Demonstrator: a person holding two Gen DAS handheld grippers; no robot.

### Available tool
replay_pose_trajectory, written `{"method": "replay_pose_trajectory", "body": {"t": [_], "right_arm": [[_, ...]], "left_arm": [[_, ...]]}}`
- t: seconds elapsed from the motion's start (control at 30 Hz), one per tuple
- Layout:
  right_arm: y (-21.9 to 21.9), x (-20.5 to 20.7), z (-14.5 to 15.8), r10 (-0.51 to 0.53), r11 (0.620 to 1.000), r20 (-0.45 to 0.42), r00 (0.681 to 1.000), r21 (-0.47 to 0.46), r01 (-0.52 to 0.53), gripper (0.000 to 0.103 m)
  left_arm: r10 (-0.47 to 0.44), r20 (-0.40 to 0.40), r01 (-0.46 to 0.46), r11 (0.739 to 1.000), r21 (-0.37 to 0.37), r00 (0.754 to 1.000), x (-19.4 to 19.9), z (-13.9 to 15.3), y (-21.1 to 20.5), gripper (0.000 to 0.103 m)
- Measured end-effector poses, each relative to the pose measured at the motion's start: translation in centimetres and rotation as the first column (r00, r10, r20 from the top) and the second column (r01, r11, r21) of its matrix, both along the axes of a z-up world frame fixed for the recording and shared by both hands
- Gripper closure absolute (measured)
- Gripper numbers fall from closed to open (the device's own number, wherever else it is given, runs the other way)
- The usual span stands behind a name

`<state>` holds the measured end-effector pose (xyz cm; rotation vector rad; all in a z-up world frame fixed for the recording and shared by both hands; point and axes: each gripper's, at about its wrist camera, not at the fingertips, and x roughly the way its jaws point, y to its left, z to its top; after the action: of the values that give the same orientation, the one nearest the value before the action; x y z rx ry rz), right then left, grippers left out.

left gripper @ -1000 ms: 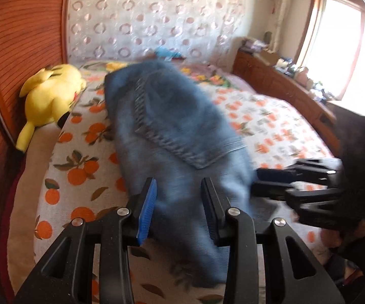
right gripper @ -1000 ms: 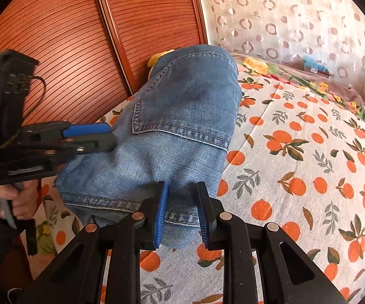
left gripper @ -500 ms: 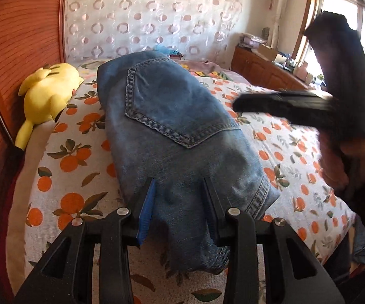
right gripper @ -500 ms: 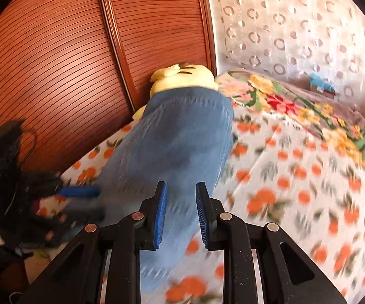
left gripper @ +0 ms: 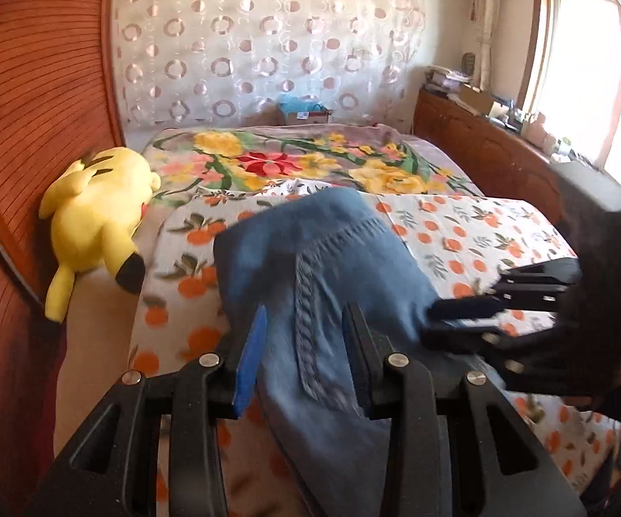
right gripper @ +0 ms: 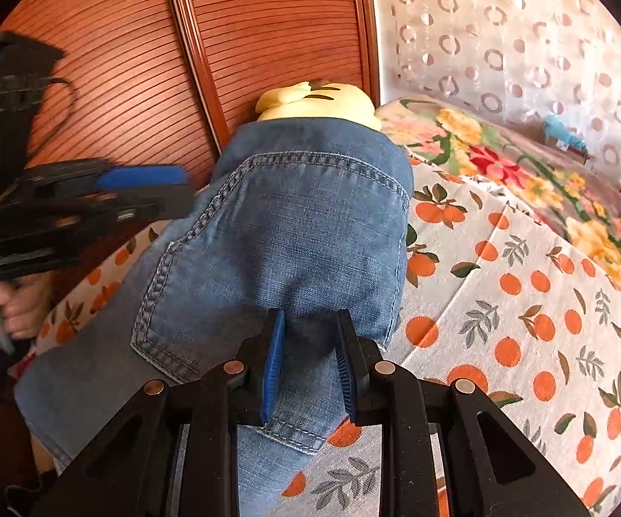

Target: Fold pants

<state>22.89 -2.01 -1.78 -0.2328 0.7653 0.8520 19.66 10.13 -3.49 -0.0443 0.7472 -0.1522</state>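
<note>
Blue denim pants [left gripper: 336, 250], folded with a back pocket facing up, hang over the orange-print bed sheet [left gripper: 461, 224]. My left gripper [left gripper: 306, 314] is shut on their near edge, the denim bunched between its pads. In the right wrist view the same pants [right gripper: 293, 224] run away from my right gripper [right gripper: 310, 319], which is shut on a dark fold by the waistband. Each gripper shows in the other's view: the right one [left gripper: 461, 319] holds the pants' right side, and the left one [right gripper: 138, 185] is at their left side, held by a hand [right gripper: 13, 310].
A yellow plush toy [left gripper: 95, 215] lies against the ribbed wooden wall [left gripper: 30, 107] at the bed's left. A floral blanket [left gripper: 310, 159] covers the far end. A wooden ledge [left gripper: 482, 146] with small items runs under the window on the right.
Both grippers have drawn back with the pants held. The denim's far fold now sits closer, and the floral blanket behind it has come into view.
</note>
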Motion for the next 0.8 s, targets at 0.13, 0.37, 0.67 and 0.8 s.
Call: {"method": "replay_pose_trajectory", "body": {"t": [0.13,0.37,0.67,0.8], "right_arm": [[-0.1,1.1,0.9,0.008,1.0,0.014,1.0,0.018,-0.008,0.079],[0.4,3.6,-0.1,0.026,0.999,0.001,1.0,0.036,-0.026,0.079],[0.7,6.7,1.1,-0.013,0.996,0.033,0.999,0.088,0.01,0.079],[2.0,8.9,-0.6,-0.02,0.999,-0.004,1.0,0.04,0.021,0.074]], "left_arm": [[0.016,-0.062,-0.014,1.0,0.022,0.998,2.8,-1.9,1.2,0.065],[-0.02,-0.086,0.021,1.0,0.014,0.996,3.8,-4.2,1.7,0.065],[-0.02,-0.08,0.019,1.0,-0.012,0.997,3.5,-4.3,1.9,0.065],[-0.016,-0.078,0.014,1.0,-0.015,0.997,3.4,-4.4,2.0,0.065]]}}
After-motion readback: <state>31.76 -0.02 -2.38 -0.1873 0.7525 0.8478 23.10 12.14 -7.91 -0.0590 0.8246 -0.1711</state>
